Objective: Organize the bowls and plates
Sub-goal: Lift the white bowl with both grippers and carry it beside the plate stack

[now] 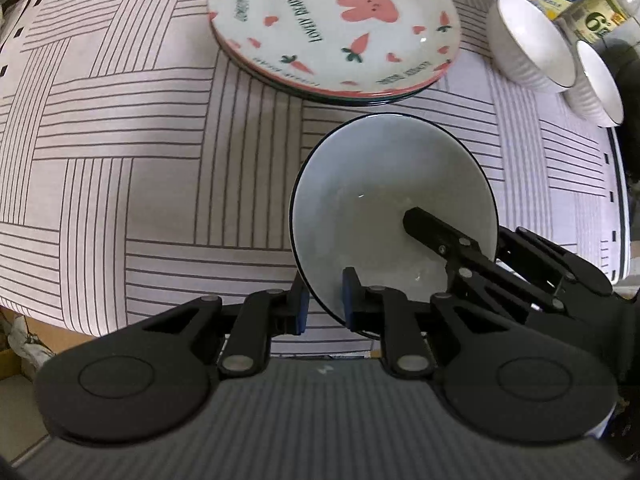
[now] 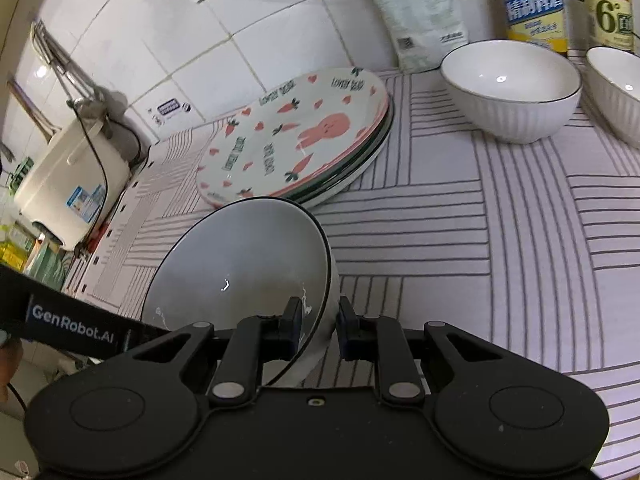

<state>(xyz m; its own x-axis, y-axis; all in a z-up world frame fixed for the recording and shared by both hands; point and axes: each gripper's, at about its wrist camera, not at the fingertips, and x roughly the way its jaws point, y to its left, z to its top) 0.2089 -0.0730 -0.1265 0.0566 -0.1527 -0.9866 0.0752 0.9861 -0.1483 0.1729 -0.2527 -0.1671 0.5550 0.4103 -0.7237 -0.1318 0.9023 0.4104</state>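
Observation:
A white bowl with a thin black rim [image 1: 384, 200] [image 2: 248, 256] hangs tilted just over the striped tablecloth [image 1: 132, 152]. My left gripper [image 1: 325, 304] is shut on its near rim, one pad inside and one outside. My right gripper [image 2: 320, 320] is shut on the rim on the other side; one of its fingers [image 1: 436, 234] shows inside the bowl in the left wrist view. Beyond the bowl lies a stack of plates [image 1: 332, 28] [image 2: 296, 140] topped by a rabbit-and-carrot plate. Two white ribbed bowls [image 1: 528, 40] [image 2: 512, 88] stand upright side by side at the far right.
Yellow-labelled bottles [image 2: 532, 4] and a white bag [image 2: 420, 20] stand against the tiled wall behind the bowls. A cream rice cooker [image 2: 68, 184] sits off the table's left end. The table's near edge [image 1: 120, 332] runs below my left gripper.

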